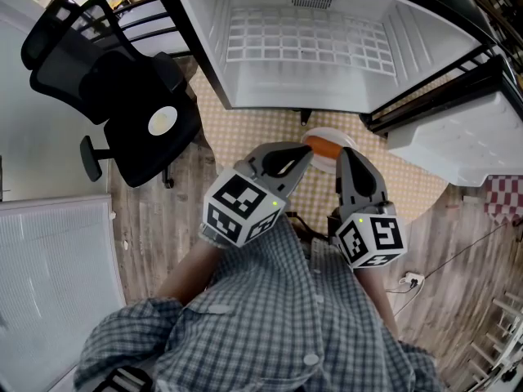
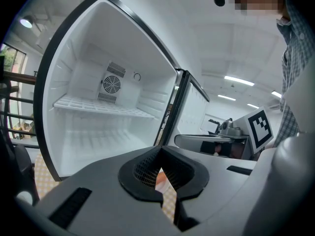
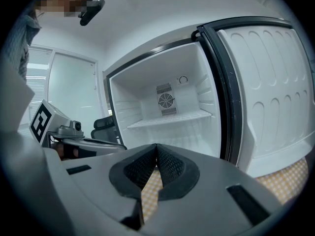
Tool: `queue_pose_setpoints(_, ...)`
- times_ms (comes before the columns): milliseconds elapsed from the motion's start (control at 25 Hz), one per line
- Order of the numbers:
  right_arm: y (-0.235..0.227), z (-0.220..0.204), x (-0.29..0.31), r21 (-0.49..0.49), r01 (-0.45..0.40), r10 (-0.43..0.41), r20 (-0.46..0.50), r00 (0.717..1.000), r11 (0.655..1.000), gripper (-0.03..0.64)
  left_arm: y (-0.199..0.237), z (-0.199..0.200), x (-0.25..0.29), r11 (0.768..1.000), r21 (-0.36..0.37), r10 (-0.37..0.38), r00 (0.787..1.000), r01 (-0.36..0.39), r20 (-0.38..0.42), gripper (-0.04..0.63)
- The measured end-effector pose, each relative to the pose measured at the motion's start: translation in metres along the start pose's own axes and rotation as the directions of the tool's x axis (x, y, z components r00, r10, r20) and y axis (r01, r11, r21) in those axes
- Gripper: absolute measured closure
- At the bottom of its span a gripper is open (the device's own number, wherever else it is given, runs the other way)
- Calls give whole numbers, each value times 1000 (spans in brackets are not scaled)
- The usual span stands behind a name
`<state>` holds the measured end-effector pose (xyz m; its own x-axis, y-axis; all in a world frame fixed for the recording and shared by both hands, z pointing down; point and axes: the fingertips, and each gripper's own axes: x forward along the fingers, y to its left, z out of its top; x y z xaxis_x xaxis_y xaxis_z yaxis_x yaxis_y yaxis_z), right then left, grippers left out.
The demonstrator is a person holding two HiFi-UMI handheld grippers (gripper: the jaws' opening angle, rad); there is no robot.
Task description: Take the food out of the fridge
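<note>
The fridge (image 1: pixel 310 47) stands open with bare white walls and an empty wire shelf (image 1: pixel 302 43); no food shows inside it. On the checkered mat (image 1: pixel 245 133) in front lies a white plate (image 1: pixel 341 141) with an orange piece of food (image 1: pixel 321 148). My left gripper (image 1: pixel 306 152) hovers at the plate's left edge, jaws shut and empty. My right gripper (image 1: pixel 343 155) sits just right of it, partly over the plate, also shut with nothing held. In the left gripper view the pads (image 2: pixel 147 168) meet over the mat; in the right gripper view the pads (image 3: pixel 167 166) meet too.
The fridge door (image 1: pixel 458 137) swings out at the right. A black office chair (image 1: pixel 131 104) stands to the left on the wooden floor. A white panel (image 1: pixel 49 276) lies at lower left, a red checked cloth (image 1: pixel 505 196) at the right edge, and a cable (image 1: pixel 458 256) runs across the floor.
</note>
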<state>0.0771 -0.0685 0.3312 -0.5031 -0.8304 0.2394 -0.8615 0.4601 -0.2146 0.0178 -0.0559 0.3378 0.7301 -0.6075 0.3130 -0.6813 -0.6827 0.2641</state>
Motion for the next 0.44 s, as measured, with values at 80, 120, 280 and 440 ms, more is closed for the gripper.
queue_pose_setpoints(80, 0, -1, 0, 4, -3, 3, -3, 1000, 1000, 607, 0, -1, 0, 1000, -2, 1, 1000, -1, -2, 591)
queue_pose_setpoints(120, 0, -2, 1, 5, -6, 6, -3, 1000, 1000, 607, 0, -1, 0, 1000, -2, 1, 1000, -1, -3, 591)
queue_pose_setpoints(280, 2, -3, 1, 7, -12, 12, -7, 1000, 1000, 607, 0, -3, 1, 1000, -5, 2, 1000, -2, -10, 591)
queue_pose_setpoints(440, 2, -4, 0, 12, -10, 10, -11, 1000, 1000, 607, -1, -3, 0, 1000, -6, -2, 1000, 2, -15, 591)
